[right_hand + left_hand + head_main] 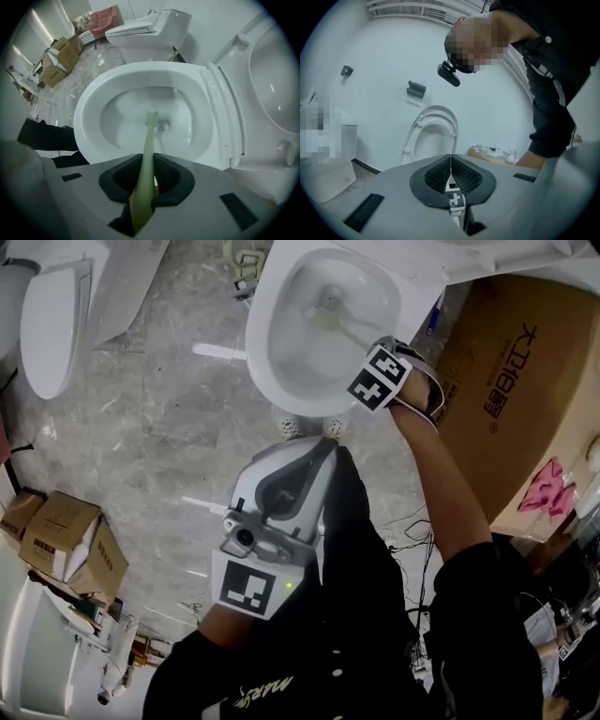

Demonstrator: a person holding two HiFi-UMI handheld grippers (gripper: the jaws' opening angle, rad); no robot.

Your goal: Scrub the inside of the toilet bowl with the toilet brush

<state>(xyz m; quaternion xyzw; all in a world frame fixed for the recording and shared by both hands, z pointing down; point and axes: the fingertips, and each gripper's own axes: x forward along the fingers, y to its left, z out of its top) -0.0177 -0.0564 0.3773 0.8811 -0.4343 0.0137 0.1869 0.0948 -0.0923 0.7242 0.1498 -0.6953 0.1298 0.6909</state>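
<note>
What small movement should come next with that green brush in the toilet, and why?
Probably a short sideways sweep along the wall. The right gripper is shut on the green toilet brush, whose bristle end sits low inside the toilet bowl, so the surrounding white surface looks within easy reach of a small stroke.

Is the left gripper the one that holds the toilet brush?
No, the left gripper is shut on nothing; the toilet brush is clamped in the right gripper and reaches into the toilet bowl.
</note>
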